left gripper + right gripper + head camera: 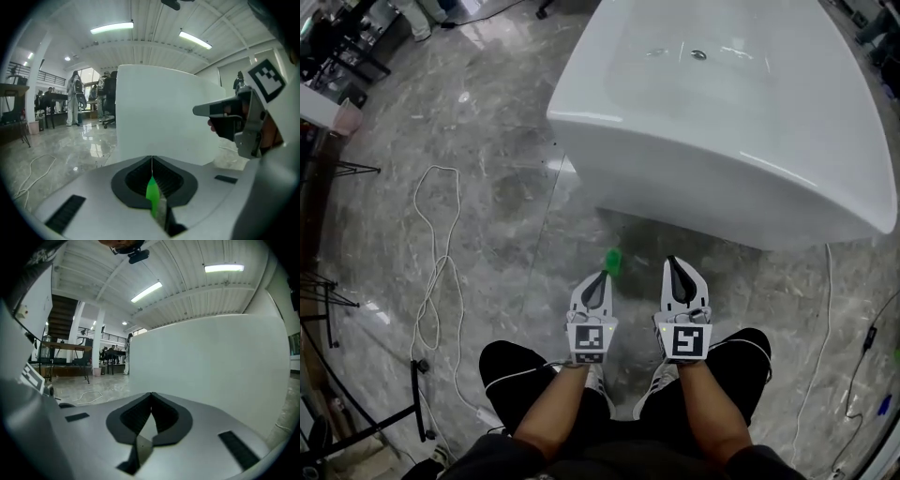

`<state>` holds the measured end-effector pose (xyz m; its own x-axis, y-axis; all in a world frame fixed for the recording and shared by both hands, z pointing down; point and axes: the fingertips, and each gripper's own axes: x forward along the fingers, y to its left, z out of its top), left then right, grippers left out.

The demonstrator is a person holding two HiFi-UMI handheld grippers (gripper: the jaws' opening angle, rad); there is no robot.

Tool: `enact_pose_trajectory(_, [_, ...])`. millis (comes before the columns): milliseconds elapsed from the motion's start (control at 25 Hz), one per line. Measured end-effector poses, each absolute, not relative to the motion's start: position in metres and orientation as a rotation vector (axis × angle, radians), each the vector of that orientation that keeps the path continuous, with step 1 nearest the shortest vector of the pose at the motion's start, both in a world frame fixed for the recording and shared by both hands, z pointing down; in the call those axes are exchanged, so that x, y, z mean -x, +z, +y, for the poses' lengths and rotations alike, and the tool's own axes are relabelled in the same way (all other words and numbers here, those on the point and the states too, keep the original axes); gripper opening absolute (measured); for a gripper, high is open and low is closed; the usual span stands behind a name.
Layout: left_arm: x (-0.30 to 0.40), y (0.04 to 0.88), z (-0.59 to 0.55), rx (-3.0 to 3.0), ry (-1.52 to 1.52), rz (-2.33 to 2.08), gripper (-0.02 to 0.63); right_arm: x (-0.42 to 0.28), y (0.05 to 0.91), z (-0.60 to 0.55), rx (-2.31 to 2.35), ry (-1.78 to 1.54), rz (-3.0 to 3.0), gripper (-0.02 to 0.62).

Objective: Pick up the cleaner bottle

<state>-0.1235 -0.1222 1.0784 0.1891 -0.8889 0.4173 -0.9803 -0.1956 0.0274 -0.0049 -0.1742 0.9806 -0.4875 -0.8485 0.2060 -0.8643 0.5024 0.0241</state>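
The cleaner bottle (613, 262) shows as a small green top on the marble floor, close in front of the white bathtub (722, 122). My left gripper (600, 277) hangs low with its tip just short of the bottle and slightly to its left; its jaws are shut and hold nothing. In the left gripper view the bottle's green top (152, 191) shows through the slit behind the closed tips of the left gripper (151, 158). My right gripper (673, 262) is beside it, to the right of the bottle, and shut. The right gripper (151, 393) faces the tub wall (211, 362).
The bathtub's wall (159, 112) rises right ahead of both grippers. A white cable (431, 272) loops over the floor at the left, near black stand legs (328, 309). Another thin cable (816, 375) runs down at the right. The person's knees sit just behind the grippers.
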Motion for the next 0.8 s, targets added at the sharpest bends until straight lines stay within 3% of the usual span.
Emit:
enact_pose_trajectory(240, [0.118,1.117,-0.116,-2.136,0.482,-1.752,0.023,0.027,0.974,-0.170,-1.386,0.065,-2.678,0.017])
enact_pose_trajectory(320, [0.116,1.125,-0.114,-2.129,0.507,-1.744,0.123,0.033,0.970,-0.164,-1.360,0.046,-2.710,0.017])
enact_pose_trajectory(440, [0.115,1.141,-0.110,-2.103,0.537,-1.737,0.215,0.034,0.972,-0.161,-1.341,0.051,-2.715,0.017])
enact_pose_trajectory(800, [0.126,1.203,-0.132,-1.983,0.529,-1.789,0.268,0.021,0.977,-0.160,-1.413,0.127,-2.704,0.017])
